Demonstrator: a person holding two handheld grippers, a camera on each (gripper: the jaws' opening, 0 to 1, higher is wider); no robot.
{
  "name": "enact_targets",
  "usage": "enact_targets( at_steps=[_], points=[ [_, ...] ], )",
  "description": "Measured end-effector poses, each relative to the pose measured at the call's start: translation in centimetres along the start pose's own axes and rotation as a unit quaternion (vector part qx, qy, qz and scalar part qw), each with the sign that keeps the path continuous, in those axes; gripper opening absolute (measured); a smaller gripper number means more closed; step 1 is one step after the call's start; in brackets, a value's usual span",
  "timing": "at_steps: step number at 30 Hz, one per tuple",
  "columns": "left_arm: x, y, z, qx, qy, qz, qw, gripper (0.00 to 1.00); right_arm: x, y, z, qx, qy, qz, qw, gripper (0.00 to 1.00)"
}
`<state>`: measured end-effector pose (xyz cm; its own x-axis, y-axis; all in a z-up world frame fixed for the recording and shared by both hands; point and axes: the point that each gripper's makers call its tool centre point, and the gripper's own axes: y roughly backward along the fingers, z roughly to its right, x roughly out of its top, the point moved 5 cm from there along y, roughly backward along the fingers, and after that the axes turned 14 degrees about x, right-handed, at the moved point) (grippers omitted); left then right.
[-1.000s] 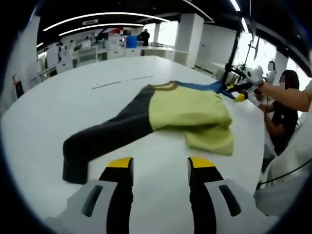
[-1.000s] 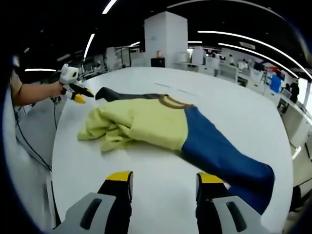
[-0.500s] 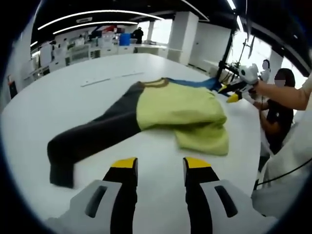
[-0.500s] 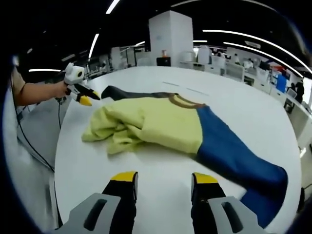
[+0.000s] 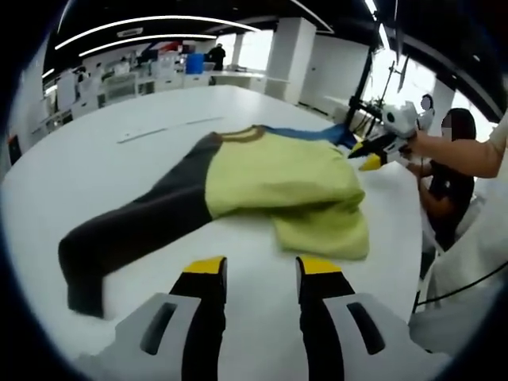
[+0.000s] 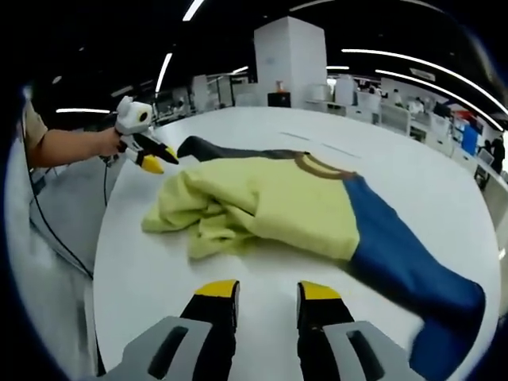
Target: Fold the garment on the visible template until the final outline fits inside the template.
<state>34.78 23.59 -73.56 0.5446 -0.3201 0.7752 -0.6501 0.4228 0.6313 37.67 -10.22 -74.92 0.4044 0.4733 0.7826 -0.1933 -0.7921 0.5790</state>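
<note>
No text, label or number can be read anywhere.

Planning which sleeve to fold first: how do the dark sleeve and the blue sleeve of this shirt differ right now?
Colour: the dark sleeve is charcoal, the blue sleeve bright blue. Side: the dark sleeve lies nearest the left claw, the blue sleeve nearest the right claw. Both lie stretched out flat on the white table, joined to the yellow-green body, whose hem is bunched. Neither claw touches a sleeve.
</note>
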Motion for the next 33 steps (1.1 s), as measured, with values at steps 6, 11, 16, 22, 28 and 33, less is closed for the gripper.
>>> enact_targets(
  at_steps=[6,11,16,22,28,33],
  points=[
    [-0.1,-0.6,0.7,-0.008,-0.008,-0.004,0.9999,0.31,0.1,-1.0,-0.3,0.011,-0.001,-0.002,0.9999,0.21],
    [-0.3,-1.0,1.1,-0.014,-0.012,-0.008,0.9998,0.31,0.3,-1.7,-0.4,0.018,0.0,-0.004,0.9998,0.18],
    [-0.2,-1.4,1.5,-0.018,-0.014,-0.006,0.9997,0.31,0.4,-2.3,-0.6,0.024,0.003,-0.006,0.9997,0.16],
    [-0.1,-2.0,1.6,-0.026,-0.022,-0.006,0.9994,0.27,0.3,-2.9,-0.7,0.027,0.002,-0.008,0.9996,0.15],
    [-0.3,-2.6,2.1,-0.033,-0.054,-0.015,0.9979,0.25,0.5,-3.1,-0.4,0.027,-0.001,-0.006,0.9996,0.15],
    [-0.3,-3.0,2.2,-0.038,-0.069,-0.013,0.9968,0.27,0.8,-3.5,-0.3,0.029,-0.003,-0.006,0.9996,0.14]
  ],
)
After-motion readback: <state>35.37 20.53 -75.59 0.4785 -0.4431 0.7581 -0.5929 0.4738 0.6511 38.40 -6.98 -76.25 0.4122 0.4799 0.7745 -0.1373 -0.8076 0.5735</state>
